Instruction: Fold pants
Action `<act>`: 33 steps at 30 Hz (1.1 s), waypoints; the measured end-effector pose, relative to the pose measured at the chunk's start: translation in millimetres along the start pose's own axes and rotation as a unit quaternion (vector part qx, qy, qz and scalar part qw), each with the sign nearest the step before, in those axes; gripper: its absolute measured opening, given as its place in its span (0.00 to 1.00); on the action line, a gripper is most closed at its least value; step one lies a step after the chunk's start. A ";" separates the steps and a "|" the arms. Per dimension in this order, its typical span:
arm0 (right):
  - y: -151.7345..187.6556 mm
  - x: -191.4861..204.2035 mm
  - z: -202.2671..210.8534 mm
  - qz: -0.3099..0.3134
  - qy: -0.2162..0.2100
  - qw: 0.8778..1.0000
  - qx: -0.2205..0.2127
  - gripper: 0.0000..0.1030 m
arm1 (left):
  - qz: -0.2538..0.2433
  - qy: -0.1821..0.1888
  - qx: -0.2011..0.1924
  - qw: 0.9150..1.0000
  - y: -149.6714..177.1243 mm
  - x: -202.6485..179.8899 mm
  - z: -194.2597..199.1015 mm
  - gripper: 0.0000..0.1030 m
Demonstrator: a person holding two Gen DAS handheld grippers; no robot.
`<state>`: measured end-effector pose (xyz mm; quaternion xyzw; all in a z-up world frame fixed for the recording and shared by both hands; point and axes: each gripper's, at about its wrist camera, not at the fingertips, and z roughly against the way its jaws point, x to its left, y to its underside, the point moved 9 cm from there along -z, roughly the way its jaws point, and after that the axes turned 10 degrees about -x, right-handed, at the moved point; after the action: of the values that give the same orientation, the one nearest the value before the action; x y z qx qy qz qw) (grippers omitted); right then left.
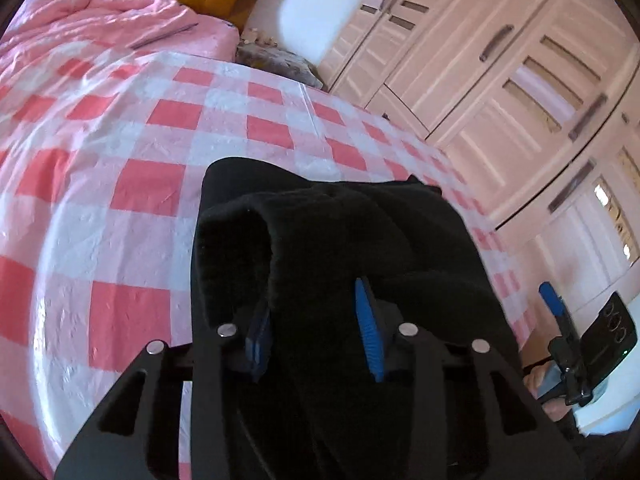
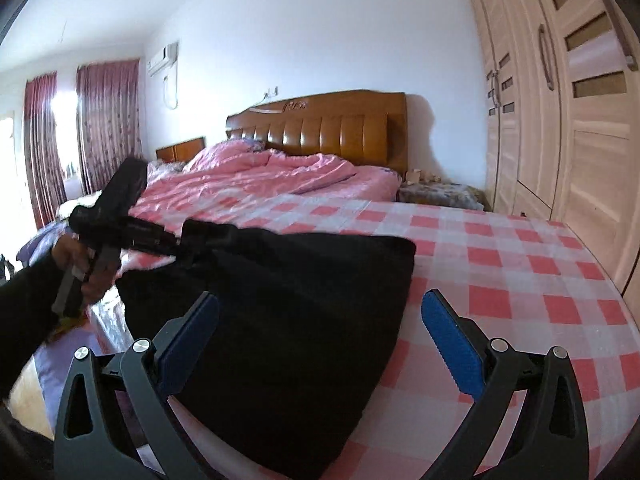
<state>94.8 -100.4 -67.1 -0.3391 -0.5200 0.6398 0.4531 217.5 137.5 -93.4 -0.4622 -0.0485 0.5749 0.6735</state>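
The black pants (image 2: pixel 288 312) lie bunched on a red-and-white checked cloth (image 2: pixel 500 264) on the bed. My left gripper (image 1: pixel 316 320) is shut on a thick fold of the pants (image 1: pixel 340 232) and holds it lifted above the cloth. In the right wrist view the left gripper (image 2: pixel 188 246) grips the pants' upper left corner. My right gripper (image 2: pixel 320 312) is open, its blue pads (image 2: pixel 452 344) on either side of the pants' near part, not touching them. The right gripper also shows in the left wrist view (image 1: pixel 560 320) at the right edge.
A pink quilt (image 2: pixel 260 176) covers the bed's far half below a brown headboard (image 2: pixel 320 128). A wooden wardrobe (image 2: pixel 560 100) stands along the right. A nightstand (image 2: pixel 436 192) sits beside the bed. Curtains (image 2: pixel 104 120) hang at the far left.
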 end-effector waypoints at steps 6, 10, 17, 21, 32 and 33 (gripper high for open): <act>-0.5 -5.2 -6.4 0.011 0.022 1.000 0.013 0.95 | -0.030 0.006 -0.041 0.999 -32.3 -16.5 39.3 0.05; 4.2 -3.7 -19.3 0.031 0.037 0.998 0.034 0.95 | -0.061 -0.017 -0.029 0.998 -52.2 -14.6 45.3 0.05; 38.3 -4.1 -37.9 0.019 0.021 0.996 0.084 0.95 | -0.009 -0.053 0.009 0.999 -7.4 36.0 12.8 0.08; 34.1 -4.3 -36.9 0.016 0.025 0.996 0.087 0.95 | 0.003 -0.126 -0.015 0.992 -9.8 46.3 30.8 0.57; 40.3 78.5 -36.2 0.111 -0.105 0.984 0.092 0.95 | -0.162 -0.100 -0.027 0.981 1.1 -101.7 2.3 0.91; 37.6 75.9 -31.5 0.119 -0.106 0.983 0.088 0.95 | -0.157 -0.118 -0.011 0.980 8.7 -86.1 -8.0 0.90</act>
<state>87.5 -20.2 -108.0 -0.2878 -0.4624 0.7646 0.3445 187.2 61.7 -63.7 -0.3848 -0.2063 0.5119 0.7398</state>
